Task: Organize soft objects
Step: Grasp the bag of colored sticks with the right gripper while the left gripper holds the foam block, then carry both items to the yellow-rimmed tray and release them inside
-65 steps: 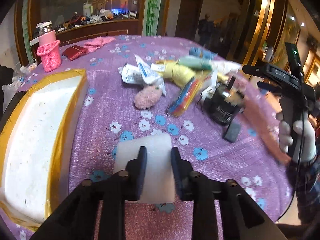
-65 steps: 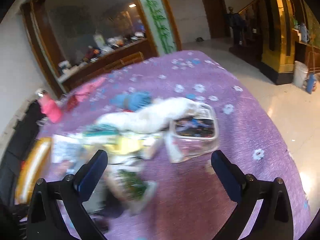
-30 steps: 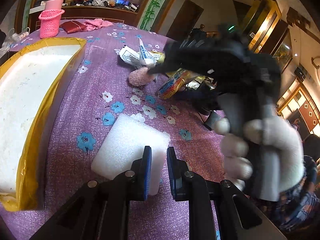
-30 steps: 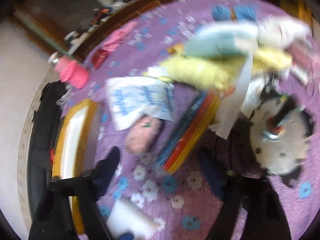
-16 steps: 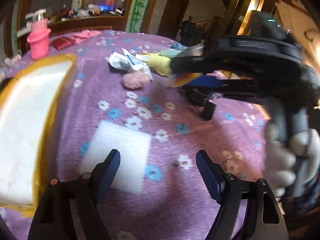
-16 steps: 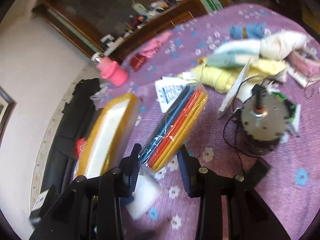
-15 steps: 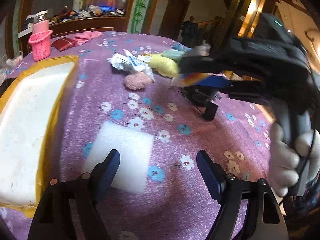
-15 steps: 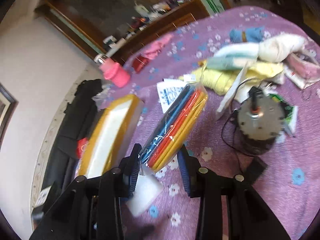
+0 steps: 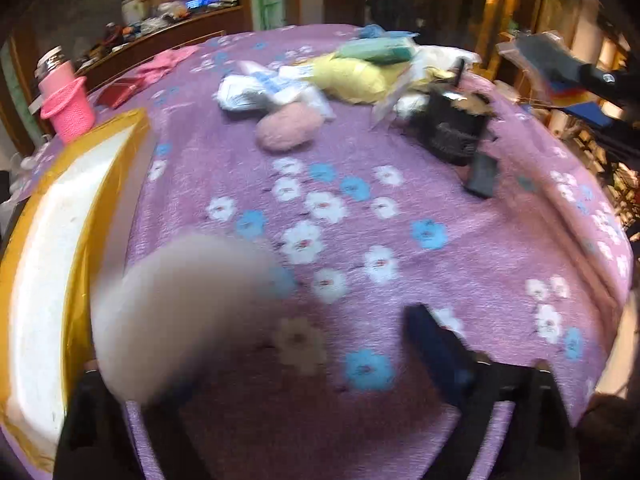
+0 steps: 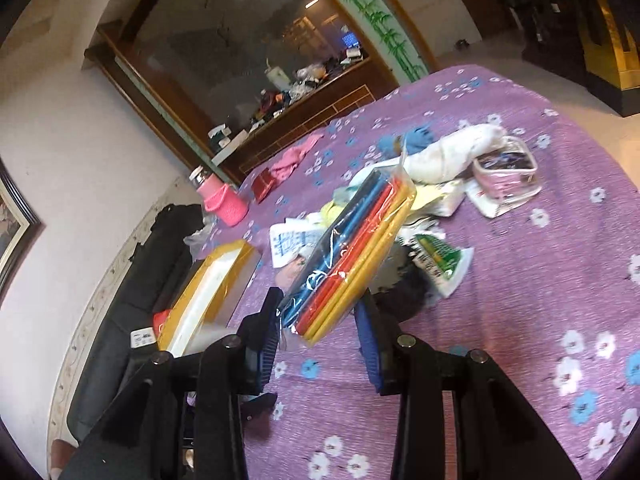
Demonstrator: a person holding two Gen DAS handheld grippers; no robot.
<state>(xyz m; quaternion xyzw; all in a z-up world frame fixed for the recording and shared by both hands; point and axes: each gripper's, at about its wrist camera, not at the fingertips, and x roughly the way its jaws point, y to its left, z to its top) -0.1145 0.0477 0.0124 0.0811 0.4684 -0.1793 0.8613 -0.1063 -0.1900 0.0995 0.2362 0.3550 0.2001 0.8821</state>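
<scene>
Right claw [image 10: 320, 336] clamped on clear bag of colored sheets [image 10: 352, 252], bag sticking up & fwd from its fingers, above purple tablecloth [image 10: 520, 288]. Sheets blue, red, yellow, stacked flat. Left claw [image 9: 280, 364] spread wide; blurred white foam block [image 9: 176, 312] by its left finger, next to yellow-edged tray [image 9: 60, 240].

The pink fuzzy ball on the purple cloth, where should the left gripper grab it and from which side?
Grip the pink fuzzy ball across its short width, coming from the near open cloth. It lies as a low oval with its long axis left to right, and the white packets crowd its far edge. The left gripper looks open.
</scene>
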